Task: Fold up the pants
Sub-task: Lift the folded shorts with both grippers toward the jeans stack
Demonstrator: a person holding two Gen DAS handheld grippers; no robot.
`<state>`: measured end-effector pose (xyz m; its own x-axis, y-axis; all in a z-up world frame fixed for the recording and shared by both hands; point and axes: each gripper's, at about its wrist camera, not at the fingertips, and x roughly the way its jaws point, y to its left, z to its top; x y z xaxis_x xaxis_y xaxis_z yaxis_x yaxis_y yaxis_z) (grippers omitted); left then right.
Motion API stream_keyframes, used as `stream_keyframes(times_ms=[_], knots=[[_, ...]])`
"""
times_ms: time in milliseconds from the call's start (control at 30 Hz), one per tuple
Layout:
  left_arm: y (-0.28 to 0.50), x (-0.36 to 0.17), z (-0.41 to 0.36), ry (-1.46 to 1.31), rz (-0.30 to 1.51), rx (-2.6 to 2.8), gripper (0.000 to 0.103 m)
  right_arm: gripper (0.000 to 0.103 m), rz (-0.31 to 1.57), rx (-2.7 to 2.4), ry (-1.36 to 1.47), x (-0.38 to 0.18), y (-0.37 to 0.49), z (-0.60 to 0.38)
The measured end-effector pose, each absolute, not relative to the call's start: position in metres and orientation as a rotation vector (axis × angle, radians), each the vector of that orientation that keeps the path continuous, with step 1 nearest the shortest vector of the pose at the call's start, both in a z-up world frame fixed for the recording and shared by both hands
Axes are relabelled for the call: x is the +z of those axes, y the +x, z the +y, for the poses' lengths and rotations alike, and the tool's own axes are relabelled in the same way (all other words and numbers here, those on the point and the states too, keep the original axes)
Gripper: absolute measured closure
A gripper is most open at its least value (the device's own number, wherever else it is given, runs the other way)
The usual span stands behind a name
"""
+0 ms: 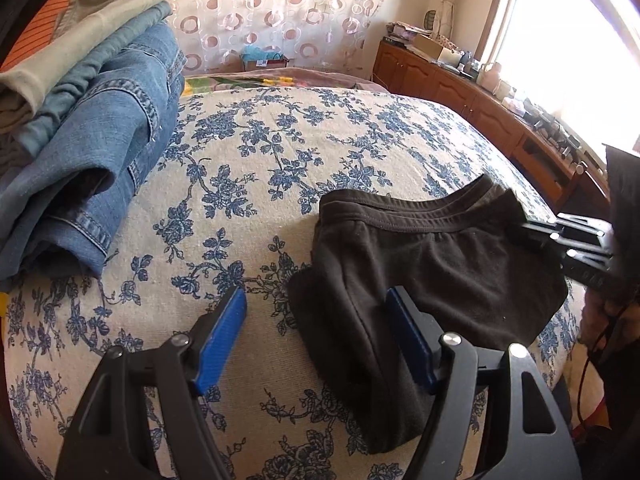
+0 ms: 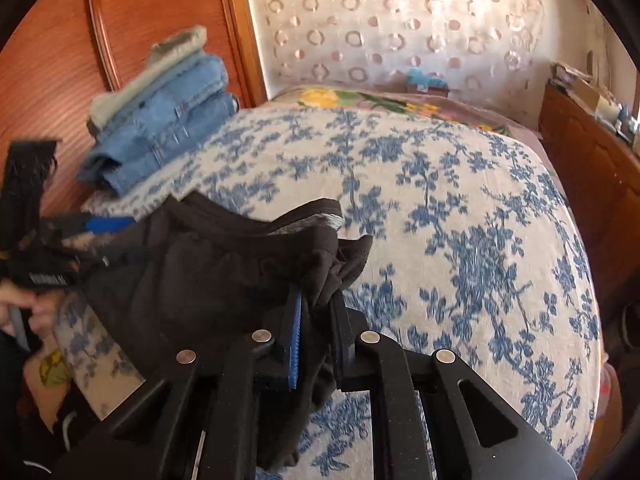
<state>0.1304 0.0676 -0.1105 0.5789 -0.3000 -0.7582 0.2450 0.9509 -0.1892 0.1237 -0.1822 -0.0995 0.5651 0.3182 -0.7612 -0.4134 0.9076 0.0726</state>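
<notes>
Dark brown pants [image 1: 420, 264] lie folded on the bed, waistband toward the far side. My left gripper [image 1: 316, 312] is open above the bed; its right finger rests at the pants' left edge and the left finger is over bare cover. My right gripper [image 2: 318, 300] is shut on a bunched corner of the pants [image 2: 224, 280] near the waistband. The right gripper also shows in the left wrist view [image 1: 560, 236] at the pants' right side. The left gripper shows in the right wrist view [image 2: 100, 226] at the left.
A stack of folded jeans and light trousers [image 1: 88, 120] sits at the bed's left, also in the right wrist view [image 2: 160, 120]. The blue floral bed cover [image 1: 300, 152] spreads ahead. A wooden cabinet [image 1: 460, 92] runs along the right under the window.
</notes>
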Motion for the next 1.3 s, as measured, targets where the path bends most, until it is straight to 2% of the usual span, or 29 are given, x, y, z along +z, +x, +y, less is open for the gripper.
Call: stream_keyframes(times_ms=[67, 133, 267, 367, 400, 567, 600, 633, 667, 733, 867, 1300], knots=[[0.134, -0.112, 0.067, -0.074, 0.912, -0.331, 0.046, 0.094, 0.879, 0.428, -0.12, -0.105, 0.125, -0.182], [0.137, -0.112, 0.065, -0.073, 0.915, -0.337, 0.05, 0.093, 0.879, 0.427, -0.108, -0.106, 0.125, -0.184], [0.143, -0.111, 0.062, -0.076, 0.921, -0.358, 0.067, 0.09, 0.889, 0.425, -0.104, -0.107, 0.13, -0.185], [0.145, -0.112, 0.059, -0.075, 0.921, -0.38, 0.079, 0.075, 0.902, 0.422, -0.091, -0.109, 0.135, -0.188], [0.145, -0.112, 0.058, -0.074, 0.922, -0.383, 0.08, 0.069, 0.912, 0.416, -0.083, -0.111, 0.139, -0.189], [0.146, -0.111, 0.054, -0.064, 0.929, -0.401, 0.09, 0.066, 0.934, 0.434, -0.02, -0.111, 0.146, -0.195], [0.146, -0.111, 0.054, -0.065, 0.929, -0.407, 0.091, 0.067, 0.933, 0.44, -0.022, -0.111, 0.146, -0.193], [0.145, -0.111, 0.054, -0.067, 0.93, -0.411, 0.093, 0.08, 0.934, 0.448, -0.028, -0.112, 0.145, -0.191], [0.144, -0.11, 0.054, -0.07, 0.93, -0.414, 0.094, 0.087, 0.937, 0.464, -0.031, -0.112, 0.144, -0.189], [0.14, -0.106, 0.054, -0.072, 0.91, -0.419, 0.095, 0.092, 0.935, 0.482, -0.043, -0.111, 0.14, -0.184], [0.123, -0.084, 0.055, -0.073, 0.832, -0.412, 0.096, 0.093, 0.873, 0.498, -0.055, -0.094, 0.133, -0.179], [0.093, 0.017, 0.093, -0.064, 0.573, -0.303, 0.096, 0.093, 0.622, 0.595, -0.144, 0.015, 0.157, -0.133]])
